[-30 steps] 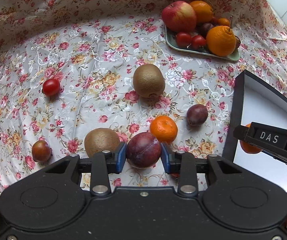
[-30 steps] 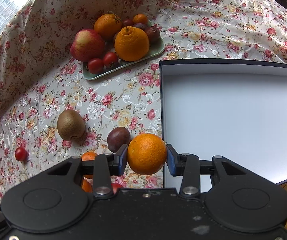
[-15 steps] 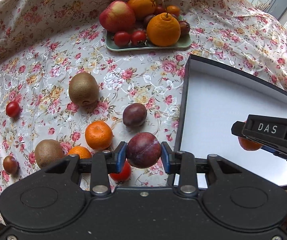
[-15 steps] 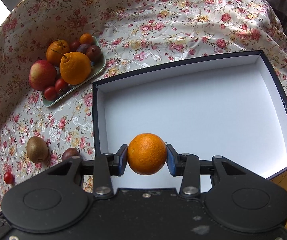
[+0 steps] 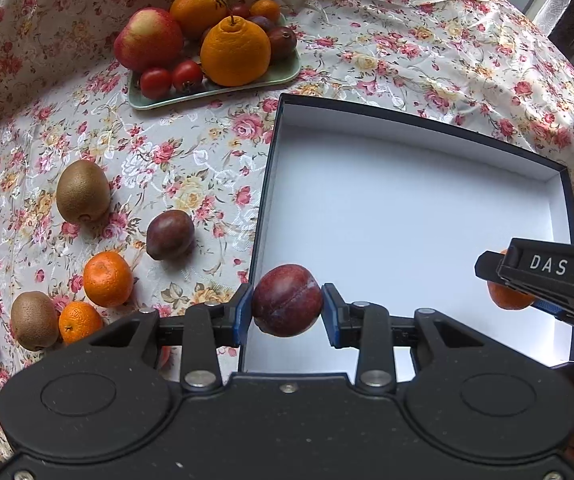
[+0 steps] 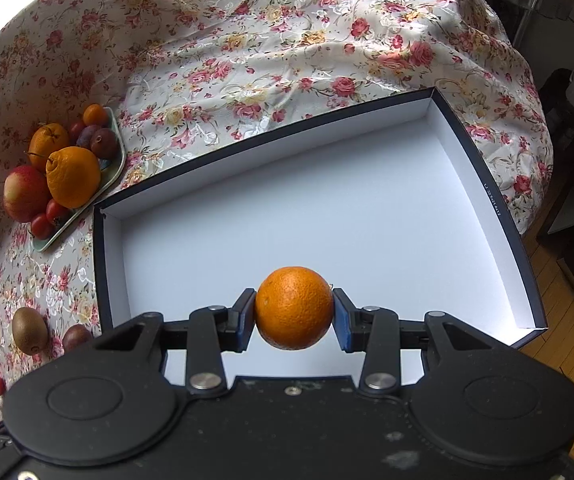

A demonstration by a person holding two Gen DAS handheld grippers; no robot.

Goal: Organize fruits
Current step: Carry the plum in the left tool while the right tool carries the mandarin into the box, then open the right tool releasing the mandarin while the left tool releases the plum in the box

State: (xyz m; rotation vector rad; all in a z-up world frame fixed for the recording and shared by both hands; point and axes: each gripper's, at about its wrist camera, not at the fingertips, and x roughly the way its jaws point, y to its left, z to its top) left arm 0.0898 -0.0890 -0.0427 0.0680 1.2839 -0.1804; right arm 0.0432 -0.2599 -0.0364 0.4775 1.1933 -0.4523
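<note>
I have a plum [image 5: 287,300] pinched between the left fingers [image 5: 243,314], and it sits at the near left rim of the box [image 5: 407,216]. I judge it soft, smooth-skinned and easily bruised, so the pads belong on its widest part, as now. The right fingers [image 6: 341,320] clamp an orange [image 6: 293,307] at its middle over the box's white floor; I take it to be firmer, with a grippier peel. Nothing lies in the box ahead of either pair. Left of my left fingers, a second plum [image 5: 170,234], mandarins [image 5: 107,279] and kiwis [image 5: 82,191] are loose on the table [image 5: 427,52]. Farther off stands the loaded tray [image 5: 211,90].
</note>
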